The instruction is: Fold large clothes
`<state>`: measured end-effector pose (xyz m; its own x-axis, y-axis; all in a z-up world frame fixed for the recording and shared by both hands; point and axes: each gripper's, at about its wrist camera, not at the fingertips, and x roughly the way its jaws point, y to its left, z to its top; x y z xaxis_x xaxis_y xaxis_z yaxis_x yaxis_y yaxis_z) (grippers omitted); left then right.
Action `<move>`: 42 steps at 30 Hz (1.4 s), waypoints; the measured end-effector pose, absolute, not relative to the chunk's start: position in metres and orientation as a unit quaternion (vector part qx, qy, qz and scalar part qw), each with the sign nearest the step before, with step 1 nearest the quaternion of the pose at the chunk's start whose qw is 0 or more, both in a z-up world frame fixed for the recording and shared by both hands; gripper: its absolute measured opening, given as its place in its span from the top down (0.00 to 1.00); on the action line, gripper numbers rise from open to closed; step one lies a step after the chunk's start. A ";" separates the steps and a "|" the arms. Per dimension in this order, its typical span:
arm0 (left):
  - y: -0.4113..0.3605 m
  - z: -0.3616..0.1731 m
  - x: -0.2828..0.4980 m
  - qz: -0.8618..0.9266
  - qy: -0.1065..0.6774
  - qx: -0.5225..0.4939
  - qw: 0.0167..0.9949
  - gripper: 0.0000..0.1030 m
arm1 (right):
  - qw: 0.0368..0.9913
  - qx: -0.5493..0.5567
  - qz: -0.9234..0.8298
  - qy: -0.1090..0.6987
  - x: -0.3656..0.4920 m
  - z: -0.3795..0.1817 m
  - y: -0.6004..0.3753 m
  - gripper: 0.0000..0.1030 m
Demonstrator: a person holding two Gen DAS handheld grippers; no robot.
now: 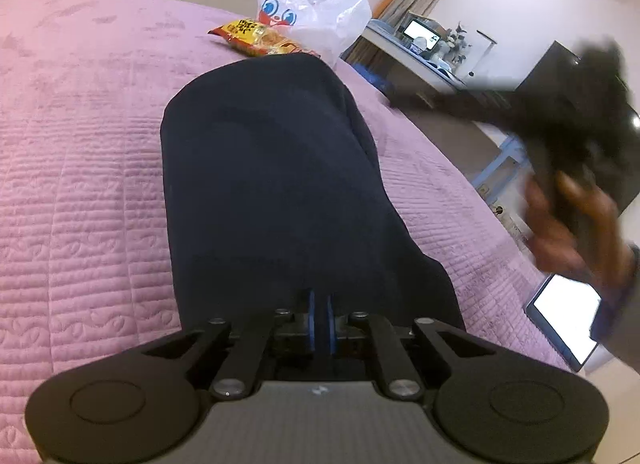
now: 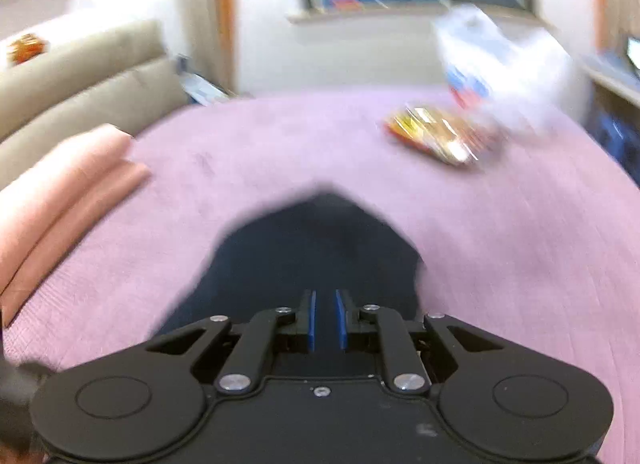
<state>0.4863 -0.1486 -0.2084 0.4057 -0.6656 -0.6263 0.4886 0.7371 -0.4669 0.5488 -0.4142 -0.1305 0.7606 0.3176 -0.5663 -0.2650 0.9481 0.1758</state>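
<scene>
Left gripper [image 1: 321, 306] pinching dark garment [image 1: 272, 168]; white plastic bag [image 1: 316, 20] contents unclear.

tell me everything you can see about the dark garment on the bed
The dark garment is navy, almost black, of soft, matte, plain cloth with no print showing. It lies as a long, narrow strip on the pink quilted bedspread, its far end rounded and stopping just short of a yellow snack packet. Its surface is mostly smooth, with shallow creases. The near end runs under the left claw, whose blue pads stand almost together over it. A grip cannot be confirmed.
</scene>
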 end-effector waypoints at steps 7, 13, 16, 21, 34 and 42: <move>-0.139 -0.212 0.489 -0.356 0.419 -0.131 0.825 0.92 | 0.903 -0.004 0.211 0.375 0.648 -0.192 -0.375 0.95; -0.143 -0.207 0.494 -0.373 0.425 -0.104 0.818 0.92 | 0.904 0.057 0.072 0.417 0.676 -0.237 -0.440 0.89; -0.142 -0.179 0.503 -0.394 0.386 -0.085 0.830 0.87 | 0.912 0.054 0.069 0.401 0.655 -0.211 -0.450 0.80; -0.156 -0.129 0.575 -0.387 0.312 -0.072 0.865 0.75 | 0.928 0.079 0.133 0.338 0.609 -0.151 -0.443 0.51; -0.168 -0.203 0.650 -0.313 0.390 -0.149 0.853 0.89 | 0.899 0.099 0.108 0.414 0.558 -0.194 -0.428 0.77; -0.142 -0.196 0.538 -0.364 0.406 -0.132 0.828 0.84 | 0.888 0.027 0.127 0.440 0.500 -0.190 -0.385 0.71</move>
